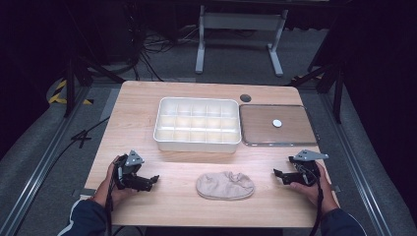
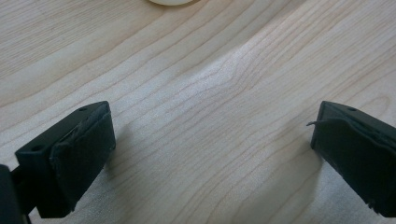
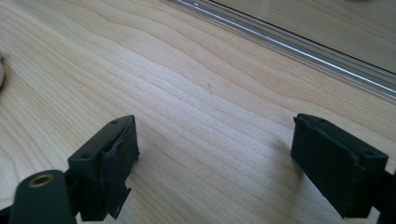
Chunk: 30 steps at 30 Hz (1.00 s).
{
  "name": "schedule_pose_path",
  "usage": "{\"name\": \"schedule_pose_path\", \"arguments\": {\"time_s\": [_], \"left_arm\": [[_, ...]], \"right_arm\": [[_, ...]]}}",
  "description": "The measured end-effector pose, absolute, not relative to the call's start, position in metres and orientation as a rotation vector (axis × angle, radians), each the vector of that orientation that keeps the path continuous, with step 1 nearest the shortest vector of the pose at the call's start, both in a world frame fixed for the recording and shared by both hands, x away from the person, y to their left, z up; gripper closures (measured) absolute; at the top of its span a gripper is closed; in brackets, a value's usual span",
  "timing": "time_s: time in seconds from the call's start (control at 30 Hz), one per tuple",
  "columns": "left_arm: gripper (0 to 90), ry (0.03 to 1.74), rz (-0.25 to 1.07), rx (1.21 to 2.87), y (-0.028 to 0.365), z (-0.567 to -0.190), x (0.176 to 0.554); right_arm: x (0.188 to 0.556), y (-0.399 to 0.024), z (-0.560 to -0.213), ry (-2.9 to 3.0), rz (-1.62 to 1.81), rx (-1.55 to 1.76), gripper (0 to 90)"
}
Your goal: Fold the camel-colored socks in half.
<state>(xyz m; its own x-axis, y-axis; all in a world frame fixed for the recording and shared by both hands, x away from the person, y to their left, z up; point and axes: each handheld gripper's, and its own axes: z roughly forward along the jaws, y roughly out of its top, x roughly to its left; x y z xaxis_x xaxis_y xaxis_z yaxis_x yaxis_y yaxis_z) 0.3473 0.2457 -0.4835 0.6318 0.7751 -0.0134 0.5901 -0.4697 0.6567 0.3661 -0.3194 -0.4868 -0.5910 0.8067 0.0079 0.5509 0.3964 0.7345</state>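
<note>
While both hands rest low on the pale wooden worktop point(image 1: 147, 105), a beige sock point(image 1: 225, 185) lies between them at the 6 o'clock edge, nearer the person than anything else on the surface. It is a flattened oval of soft knit fabric, folded or bunched on itself, with wrinkles and a darker crease toward its right end; it touches neither gripper.

The left gripper point(image 1: 153, 180) sits at about 7 o'clock, held in the left hand point(image 1: 112, 184), its black jaws pointing toward the sock. In the left gripper view the left gripper point(image 2: 212, 154) has its jaws spread wide apart over bare wood grain, nothing between them, and the black pad point(image 2: 81, 161) on the left one looks worn at its edges.

The right gripper point(image 1: 276, 173) sits at about 5 o'clock in the right hand point(image 1: 312, 187), a grey three-cornered plate on top, its jaws aimed left toward the sock. In the right gripper view the right gripper point(image 3: 215, 154) likewise has its jaws well apart with only wood between them, and the shiny rim of a tray point(image 3: 299, 51) crosses the upper part of the picture.

Beyond the sock, near the centre, stands a white divided box point(image 1: 162, 140) with many small compartments. Just beside it at 2 o'clock lies the flat metal-rimmed tray point(image 1: 305, 113), with a small white disc point(image 1: 277, 123) on it. A dark round grommet point(image 1: 245, 98) sits in the worktop at roughly 1 o'clock.
</note>
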Motion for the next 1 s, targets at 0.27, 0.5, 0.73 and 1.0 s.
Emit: {"name": "schedule_pose_path", "arguments": {"time_s": [0.27, 0.5, 0.73, 1.0], "left_arm": [[0.2, 1.043, 0.377, 2.229, 0.2474, -0.4835, 0.3459], [0.3, 1.033, 0.376, 2.227, 0.2480, -0.4838, 0.3459], [0.3, 1.032, 0.376, 2.227, 0.2480, -0.4838, 0.3460], [0.3, 1.029, 0.380, 2.231, 0.2483, -0.4836, 0.3462]], "right_arm": [[0.3660, -0.3193, -0.4868, 2.307, 1.016, 1.179, 14.9], [0.3660, -0.3193, -0.4867, 2.308, 1.014, 1.179, 14.9], [0.3663, -0.3203, -0.4865, 2.314, 1.016, 1.173, 15.7], [0.3665, -0.3205, -0.4858, 2.323, 1.012, 1.170, 16.3]]}}
